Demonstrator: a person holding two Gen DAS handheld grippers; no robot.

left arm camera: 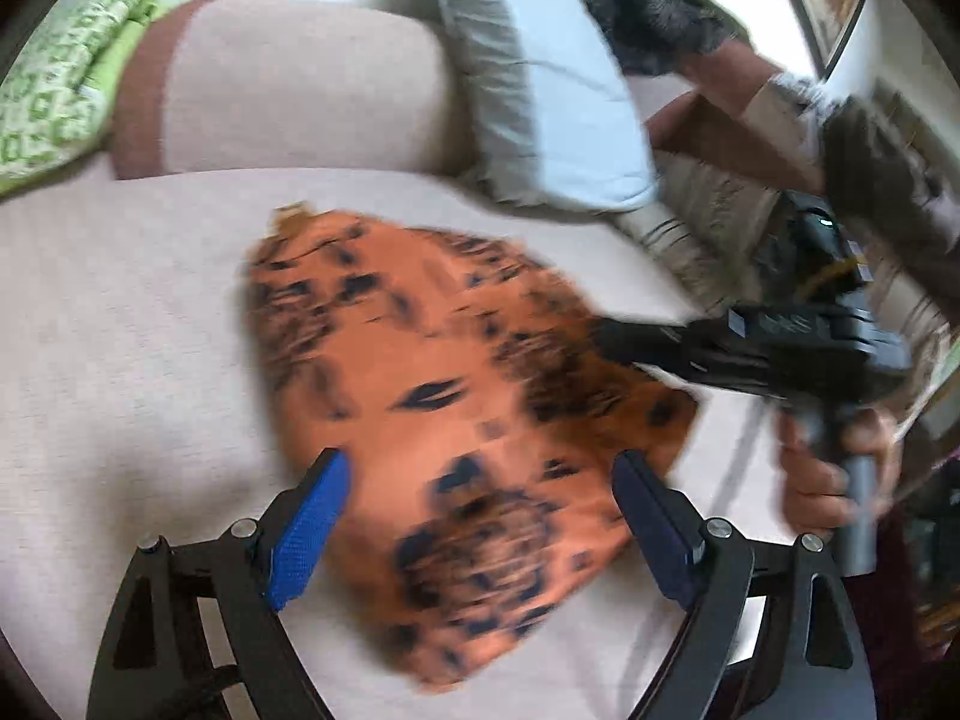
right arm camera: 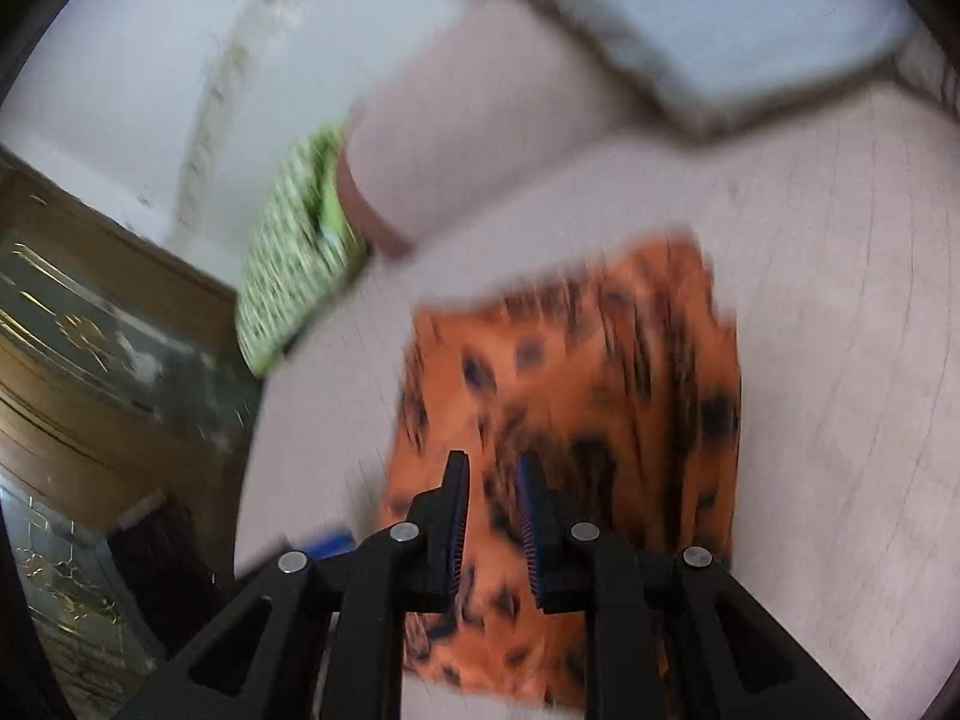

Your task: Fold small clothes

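An orange garment with dark blotches [left arm camera: 456,408] lies spread on a pale bed sheet [left arm camera: 120,330]. My left gripper [left arm camera: 480,474] is open wide, its blue pads on either side of the garment's near part, just above it. My right gripper [left arm camera: 606,339] reaches in from the right over the garment's right edge. In the right wrist view the right gripper [right arm camera: 493,468] hovers over the garment [right arm camera: 600,396] with its jaws narrowly apart and nothing between them. Both views are blurred by motion.
A pale bolster with a brown end [left arm camera: 288,84] lies at the back. A grey and white pillow [left arm camera: 540,78] leans behind it. A green patterned cloth [left arm camera: 54,78] sits at the far left. A wooden cabinet [right arm camera: 90,330] stands beside the bed.
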